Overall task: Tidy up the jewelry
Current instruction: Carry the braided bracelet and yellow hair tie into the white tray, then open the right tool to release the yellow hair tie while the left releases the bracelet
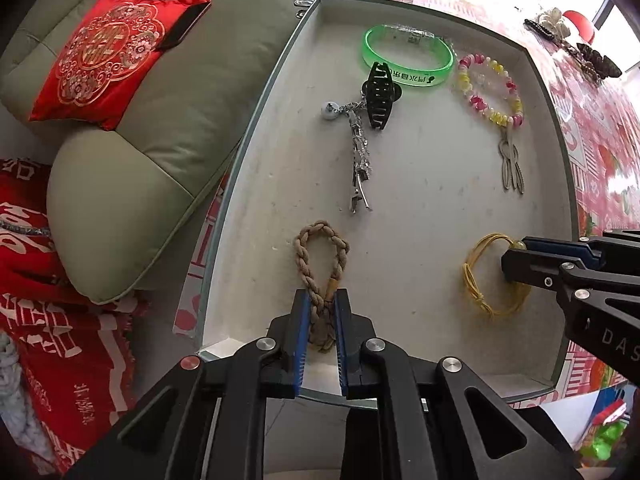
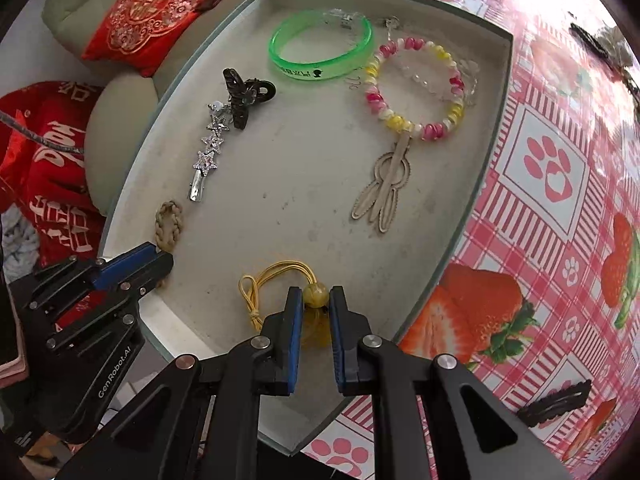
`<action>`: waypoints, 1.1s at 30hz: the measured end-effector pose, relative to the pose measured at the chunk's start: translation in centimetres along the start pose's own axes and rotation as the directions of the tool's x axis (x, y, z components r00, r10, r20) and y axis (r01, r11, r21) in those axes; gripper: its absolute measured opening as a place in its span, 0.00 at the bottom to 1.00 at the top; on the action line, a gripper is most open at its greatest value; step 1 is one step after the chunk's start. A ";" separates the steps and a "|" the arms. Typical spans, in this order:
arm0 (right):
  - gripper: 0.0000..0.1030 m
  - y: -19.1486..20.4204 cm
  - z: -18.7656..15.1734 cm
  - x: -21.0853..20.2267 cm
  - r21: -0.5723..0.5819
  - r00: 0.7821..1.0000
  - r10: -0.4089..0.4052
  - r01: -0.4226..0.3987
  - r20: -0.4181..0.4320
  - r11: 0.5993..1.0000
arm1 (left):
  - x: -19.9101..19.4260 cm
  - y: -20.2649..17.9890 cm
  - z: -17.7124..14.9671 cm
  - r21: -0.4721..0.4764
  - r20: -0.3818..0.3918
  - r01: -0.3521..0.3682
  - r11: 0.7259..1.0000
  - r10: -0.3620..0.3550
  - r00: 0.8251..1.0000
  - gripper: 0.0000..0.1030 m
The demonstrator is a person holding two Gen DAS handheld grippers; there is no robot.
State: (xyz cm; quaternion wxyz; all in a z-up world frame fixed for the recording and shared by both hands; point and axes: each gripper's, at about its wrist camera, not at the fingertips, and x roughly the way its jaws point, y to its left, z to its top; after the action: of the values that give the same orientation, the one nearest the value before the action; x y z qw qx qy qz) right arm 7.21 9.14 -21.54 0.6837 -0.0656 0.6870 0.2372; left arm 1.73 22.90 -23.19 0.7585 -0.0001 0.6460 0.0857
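Jewelry is laid out in a shallow grey tray [image 1: 256, 128] on a strawberry-print tablecloth [image 2: 560, 200]. A braided brown hair tie [image 1: 320, 256] lies at the tray's near left corner, and its lower end is pinched between the fingers of the left gripper [image 1: 321, 320], which are closed on it. Near the tray's near edge, a yellow cord hair tie [image 2: 272, 284] with an amber bead [image 2: 315, 295] is held at the bead by the right gripper [image 2: 315, 300]; the jaws are seen pressed against the bead's sides.

Toward the far edge a green bangle [image 1: 408, 56], a beaded bracelet [image 1: 490, 88], a black claw clip [image 1: 378, 94] and a silver star clip [image 2: 208, 160] are spread apart.

Slippage is judged the main risk: a round bead could be squeezed out sideways if the grip were tightened or lifted unevenly. The loose yellow loops could also be dragged across the tray floor, and the braided tie might twist free, since only its end is gripped.
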 end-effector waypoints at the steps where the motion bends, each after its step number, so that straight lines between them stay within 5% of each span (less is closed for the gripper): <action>1: 0.18 0.0 0.0 0.0 -0.002 1.000 0.000 0.000 -0.001 1.000 | 0.0 0.0 0.0 0.001 -0.001 -0.002 1.000 0.002 1.000 0.18; 3: 0.25 0.1 0.1 0.1 -0.006 1.000 0.011 -0.011 0.000 1.000 | 0.0 -0.1 0.1 0.001 -0.003 -0.005 1.000 0.005 1.000 0.18; 6: 0.48 0.4 0.2 0.0 -0.012 1.000 0.014 -0.014 0.010 1.000 | 0.0 -0.1 0.1 0.004 -0.005 -0.008 1.000 0.008 1.000 0.18; 22: 0.60 -0.6 1.4 -2.3 0.067 0.990 0.107 -0.114 0.096 0.991 | -0.4 -0.3 0.3 0.016 0.000 -0.031 0.999 0.031 1.000 0.19; 23: 0.60 -0.7 1.5 -2.6 0.075 0.988 0.115 -0.123 0.104 0.990 | -0.5 -0.2 0.3 0.018 -0.002 -0.031 0.999 0.032 1.000 0.39; 24: 0.60 -0.8 1.5 -2.9 0.083 0.986 0.123 -0.132 0.111 0.988 | -0.6 -0.2 0.3 0.015 -0.001 -0.033 0.999 0.033 0.999 0.84; 25: 0.60 -0.9 1.4 -3.1 0.089 0.985 0.127 -0.138 0.115 0.987 | -0.8 -0.2 0.3 0.007 0.015 -0.037 0.999 0.037 0.999 0.99; 29: 0.71 -1.5 0.9 -3.7 0.107 0.982 0.141 -0.155 0.128 0.982 | -1.8 -0.9 0.4 0.033 0.055 -0.041 0.999 0.039 0.998 1.00; 33: 0.71 -2.2 0.4 -4.1 0.127 0.979 0.152 -0.170 0.136 0.977 | -1.7 -1.1 0.5 0.036 0.049 -0.043 0.998 0.041 0.998 1.00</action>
State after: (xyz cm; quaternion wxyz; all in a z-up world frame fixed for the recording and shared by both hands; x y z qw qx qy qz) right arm 8.77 6.38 -18.04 0.7069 0.0528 0.6604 0.2476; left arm 2.15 21.63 -21.54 0.7718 0.0295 0.6288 0.0896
